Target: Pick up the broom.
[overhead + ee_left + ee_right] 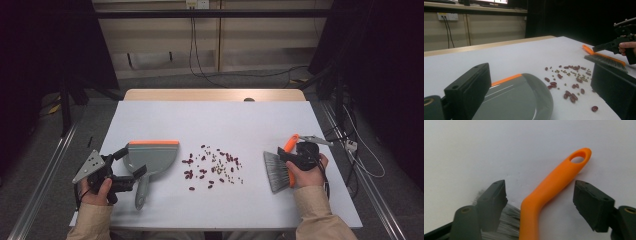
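Two grippers hovered at a dustpan and a brush, with beans scattered between them on the white table (215,120).

The left gripper (131,164) had its jaws spread wide on both sides of the grey dustpan (151,157), near the place where the handle joins the pan; the jaws were not pressing it, and the dustpan lay flat on the table with its orange edge away from the person. The right gripper (540,202) also had its jaws open, one on each side of the orange handle of the brush (554,185), with a gap on both sides. The brush lay on the table at the right, its grey bristles pointing toward the beans (212,167). The red beans and small pale grains were spread in the middle, just beside the dustpan and near the brush.
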Available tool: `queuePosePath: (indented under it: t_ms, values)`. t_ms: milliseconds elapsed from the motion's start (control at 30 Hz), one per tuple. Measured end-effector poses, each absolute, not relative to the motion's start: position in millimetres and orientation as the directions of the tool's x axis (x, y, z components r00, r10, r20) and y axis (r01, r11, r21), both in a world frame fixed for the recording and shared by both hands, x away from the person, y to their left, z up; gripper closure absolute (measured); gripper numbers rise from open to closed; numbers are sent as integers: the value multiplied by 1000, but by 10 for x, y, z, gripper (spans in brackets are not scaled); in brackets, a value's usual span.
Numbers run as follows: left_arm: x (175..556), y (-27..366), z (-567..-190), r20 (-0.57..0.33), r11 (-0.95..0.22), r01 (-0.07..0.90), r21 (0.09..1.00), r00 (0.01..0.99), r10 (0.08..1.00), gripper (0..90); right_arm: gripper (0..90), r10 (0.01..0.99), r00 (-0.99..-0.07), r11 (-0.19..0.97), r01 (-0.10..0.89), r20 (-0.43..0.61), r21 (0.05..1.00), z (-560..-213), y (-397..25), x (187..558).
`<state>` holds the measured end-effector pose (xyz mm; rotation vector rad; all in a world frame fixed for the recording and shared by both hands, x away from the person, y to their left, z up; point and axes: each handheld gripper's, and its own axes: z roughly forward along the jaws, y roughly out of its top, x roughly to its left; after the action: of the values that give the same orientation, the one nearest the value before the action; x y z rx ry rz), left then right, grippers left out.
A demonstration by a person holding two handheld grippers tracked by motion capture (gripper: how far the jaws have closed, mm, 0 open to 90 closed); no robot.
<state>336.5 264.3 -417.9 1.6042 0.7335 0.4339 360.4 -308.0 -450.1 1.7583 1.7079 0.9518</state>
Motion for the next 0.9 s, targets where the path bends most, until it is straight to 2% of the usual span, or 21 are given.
queuePosePath:
  t_ms: [133, 167, 233, 367, 533, 633, 733, 833, 900]
  values:
    - [3365, 2647, -4178, -129, -40, 212, 977, 725, 677, 30, 311, 990, -11, -100, 660, 142, 745, -4528, -3091, 3621]
    - [3365, 2648, -4178, -129, -40, 211, 977, 725, 677, 30, 365, 987, -26, -99, 669, 156, 737, -4538, -3086, 3631]
    - [3367, 2646, -4181, -130, -40, 212, 976, 725, 676, 30, 383, 986, -37, -92, 681, 160, 726, -4546, -3077, 3637]
    - [3371, 2640, -4185, -129, -45, 215, 976, 727, 674, 30, 423, 993, -30, -64, 695, 117, 717, -4536, -3035, 3669]
    - [3370, 2643, -4185, -129, -45, 215, 976, 727, 675, 30, 464, 993, 22, -95, 721, 114, 687, -4548, -2982, 3703]
    - [3370, 2643, -4185, -130, -44, 215, 976, 727, 674, 30, 559, 992, 25, -104, 739, 126, 666, -4520, -2940, 3695]
    - [3370, 2637, -4187, -130, -46, 217, 975, 727, 674, 30, 575, 997, -9, -48, 747, 83, 663, -4520, -2858, 3697]
    - [3368, 2634, -4184, -129, -46, 216, 975, 729, 673, 30, 640, 999, -21, -7, 755, 35, 655, -4515, -2818, 3712]
    - [3366, 2636, -4183, -131, -44, 216, 975, 727, 674, 30, 674, 999, -8, -27, 759, 52, 650, -4511, -2838, 3716]
